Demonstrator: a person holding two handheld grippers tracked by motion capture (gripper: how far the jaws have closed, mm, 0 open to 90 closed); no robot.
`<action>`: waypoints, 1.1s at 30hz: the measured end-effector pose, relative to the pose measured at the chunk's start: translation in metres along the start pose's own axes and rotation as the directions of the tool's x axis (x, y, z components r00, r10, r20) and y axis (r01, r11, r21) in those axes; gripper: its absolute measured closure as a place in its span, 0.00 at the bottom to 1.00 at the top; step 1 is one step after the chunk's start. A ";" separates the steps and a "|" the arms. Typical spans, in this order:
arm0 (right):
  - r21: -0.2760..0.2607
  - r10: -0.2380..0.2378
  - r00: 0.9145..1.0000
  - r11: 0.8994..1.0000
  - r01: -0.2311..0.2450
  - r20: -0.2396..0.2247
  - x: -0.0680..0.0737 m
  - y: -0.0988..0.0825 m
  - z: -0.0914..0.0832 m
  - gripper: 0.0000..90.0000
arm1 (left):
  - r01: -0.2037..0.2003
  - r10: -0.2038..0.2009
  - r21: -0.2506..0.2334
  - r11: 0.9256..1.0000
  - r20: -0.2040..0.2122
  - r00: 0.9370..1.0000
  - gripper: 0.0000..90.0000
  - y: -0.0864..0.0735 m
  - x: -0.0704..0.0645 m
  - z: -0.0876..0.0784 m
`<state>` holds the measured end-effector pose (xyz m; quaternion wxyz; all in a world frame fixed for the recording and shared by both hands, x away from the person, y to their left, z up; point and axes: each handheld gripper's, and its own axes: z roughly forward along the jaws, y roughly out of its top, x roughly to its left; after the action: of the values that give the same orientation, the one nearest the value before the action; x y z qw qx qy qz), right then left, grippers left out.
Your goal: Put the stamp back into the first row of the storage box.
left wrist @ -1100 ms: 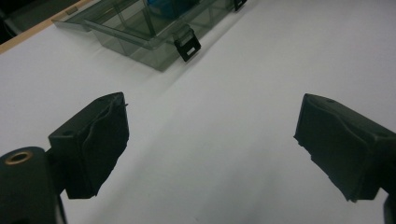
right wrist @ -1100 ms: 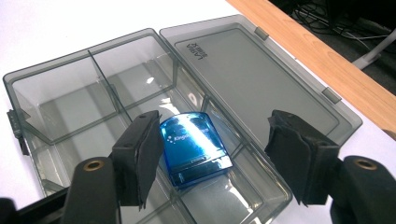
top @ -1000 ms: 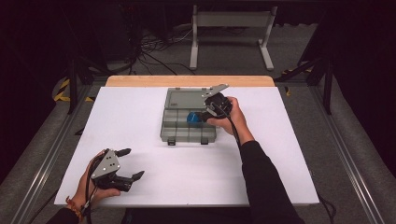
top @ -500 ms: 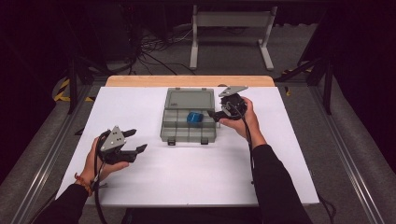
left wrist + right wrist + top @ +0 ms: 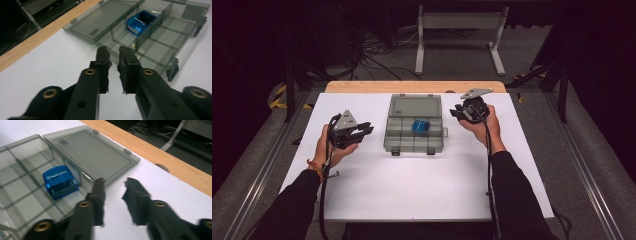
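Your left tongs point(image 5: 362, 131) and right tongs point(image 5: 457, 113), both just closing, nearly shut and empty, flank the open organizer box point(image 5: 413, 145) holding 1 blue case point(image 5: 419, 126).

White table sheet point(image 5: 412, 185) (wooden edge point(image 5: 412, 86) behind), metal stand point(image 5: 459, 37).

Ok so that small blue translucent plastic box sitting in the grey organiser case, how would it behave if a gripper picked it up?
The small blue translucent plastic box looks rigid, so it probably would not flex. Its glossy faces might slip between pads. Being flat-sided and squat, it should not roll, and it probably weighs little. The grey organiser case has dividers that would likely block pushing.
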<state>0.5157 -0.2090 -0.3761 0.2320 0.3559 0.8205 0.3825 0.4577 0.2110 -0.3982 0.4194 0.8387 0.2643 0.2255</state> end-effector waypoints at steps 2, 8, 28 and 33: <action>0.009 0.008 1.000 1.000 -0.008 0.004 -0.001 0.000 0.001 0.86 | -0.004 0.004 0.004 1.000 -0.006 1.000 0.95 0.003 0.002 0.002; 0.013 0.034 0.998 0.999 -0.034 0.056 -0.012 0.002 0.002 1.00 | 0.003 -0.002 0.051 0.999 -0.019 1.000 1.00 0.017 0.018 0.018; 0.101 0.096 0.992 0.989 -0.104 0.082 -0.032 0.000 0.032 1.00 | 0.092 -0.083 0.167 0.982 -0.059 0.995 1.00 0.031 0.053 0.070; 0.144 0.078 0.994 0.986 -0.088 0.071 -0.025 0.003 0.050 1.00 | 0.113 -0.103 0.207 0.972 -0.056 0.993 1.00 0.026 0.057 0.088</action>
<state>0.5657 -0.2031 -0.4008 0.2158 0.4183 0.8228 0.3186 0.5605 0.1828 -0.4157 0.3342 0.8574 0.3412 0.1919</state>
